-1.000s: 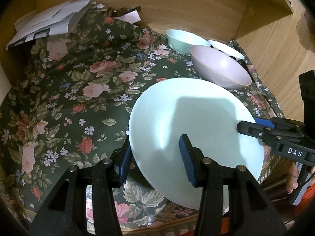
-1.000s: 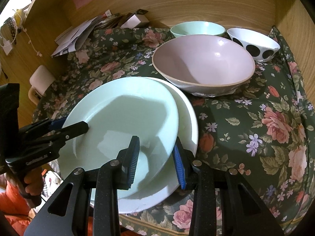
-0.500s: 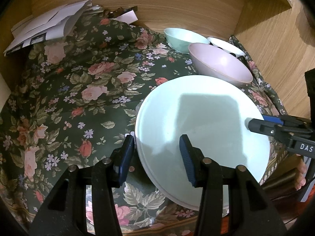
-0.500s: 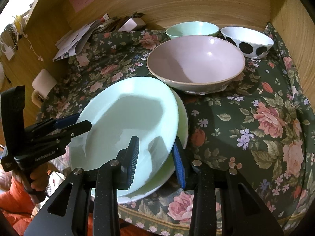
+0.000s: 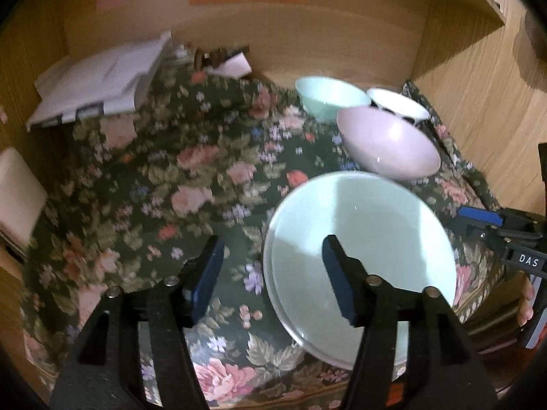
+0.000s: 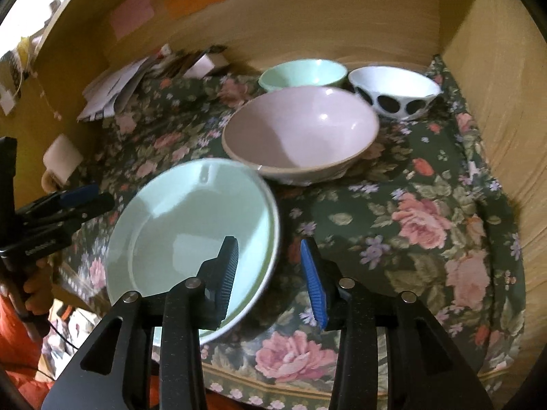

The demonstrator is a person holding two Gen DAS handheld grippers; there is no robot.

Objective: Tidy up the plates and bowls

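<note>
A pale green plate (image 5: 362, 239) (image 6: 191, 232) lies stacked on a white plate on the floral cloth, near the table's front edge. Behind it stand a large pink bowl (image 5: 389, 143) (image 6: 301, 133), a small green bowl (image 5: 328, 97) (image 6: 302, 73) and a white bowl with black dots (image 5: 398, 107) (image 6: 396, 94). My left gripper (image 5: 273, 276) is open, above the stack's left edge, holding nothing. My right gripper (image 6: 270, 276) is open over the stack's right edge, holding nothing.
The floral cloth (image 5: 154, 184) (image 6: 427, 212) covers the table. Papers (image 5: 102, 78) (image 6: 112, 89) lie at the back left against the wooden wall. A wooden side panel (image 6: 506, 102) closes the right. A white cup (image 6: 63, 159) stands at the left.
Both grippers have opened and let go of the green plate, which now lies flat on the white plate. Both have drawn back and upward from the stack.
</note>
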